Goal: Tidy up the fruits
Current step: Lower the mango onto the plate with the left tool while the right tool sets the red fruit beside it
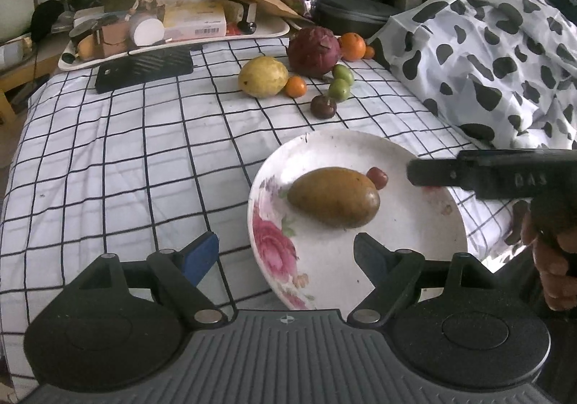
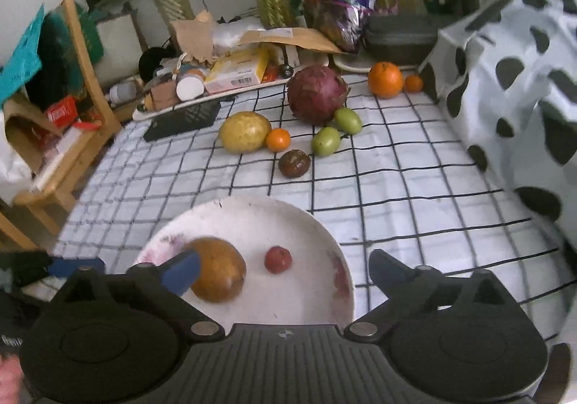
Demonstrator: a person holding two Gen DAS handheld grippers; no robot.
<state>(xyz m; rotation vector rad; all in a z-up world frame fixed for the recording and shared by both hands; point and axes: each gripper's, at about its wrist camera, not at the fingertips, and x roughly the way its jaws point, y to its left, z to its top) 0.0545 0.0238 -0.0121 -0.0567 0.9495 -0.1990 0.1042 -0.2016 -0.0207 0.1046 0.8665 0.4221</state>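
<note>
A white floral plate [image 1: 414,241] [image 2: 306,223] lies on the checked cloth and holds a brown mango [image 1: 333,196] [image 2: 220,268] and a small red fruit [image 1: 377,177] [image 2: 277,259]. Farther back lie a yellow fruit [image 1: 263,76] [image 2: 245,131], a red cabbage [image 1: 313,51] [image 2: 317,93], two small oranges [image 1: 296,86] [image 2: 278,139], a large orange [image 1: 352,46] [image 2: 384,79], two green fruits [image 1: 339,90] [image 2: 325,141] and a dark fruit [image 1: 323,106] [image 2: 294,163]. My left gripper [image 1: 286,252] is open and empty at the plate's near edge. My right gripper [image 2: 285,274] is open and empty over the plate.
A cluttered white tray [image 1: 173,43] [image 2: 202,101] and a black slotted panel [image 1: 144,70] [image 2: 184,121] sit at the back left. A cow-print cloth [image 1: 487,54] [image 2: 505,79] is heaped on the right. A wooden chair [image 2: 79,86] stands left of the table.
</note>
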